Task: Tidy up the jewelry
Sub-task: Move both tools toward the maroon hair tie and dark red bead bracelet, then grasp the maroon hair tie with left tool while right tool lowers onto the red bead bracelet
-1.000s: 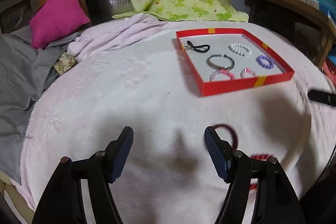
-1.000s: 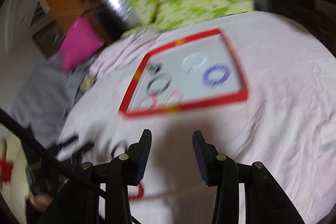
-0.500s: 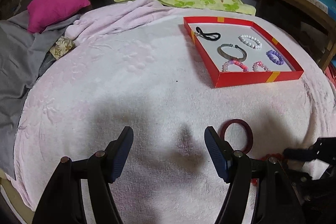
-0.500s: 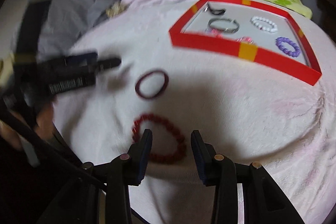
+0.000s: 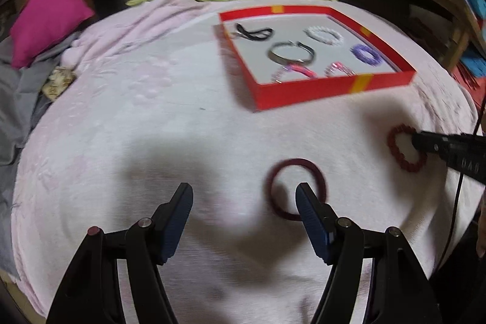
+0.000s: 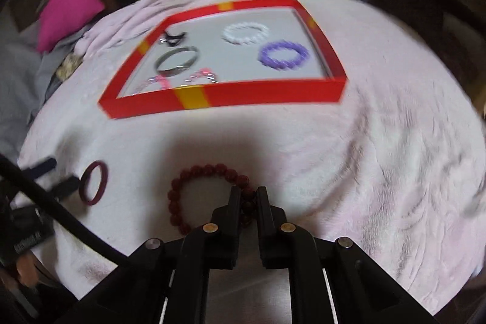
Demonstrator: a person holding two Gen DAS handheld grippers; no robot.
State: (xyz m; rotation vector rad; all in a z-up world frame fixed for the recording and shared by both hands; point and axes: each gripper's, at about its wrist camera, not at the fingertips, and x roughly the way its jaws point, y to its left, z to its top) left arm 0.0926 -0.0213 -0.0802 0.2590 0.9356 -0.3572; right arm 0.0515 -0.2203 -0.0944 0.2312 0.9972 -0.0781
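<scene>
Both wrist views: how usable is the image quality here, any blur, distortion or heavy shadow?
Left wrist view: motion-smeared, strong fisheye bulge, gripper shadow darkening the pink blanket around the dark red bangle. Right wrist view: the red tray and its bracelets are streaked, but the red bead bracelet pinched in the right gripper reads fairly sharp; a shadow lies just beyond it.

Right claw [image 6: 246, 196] just closed, fingers pinched together and angled down, left claw [image 5: 244, 199] spread wide, angled down
</scene>
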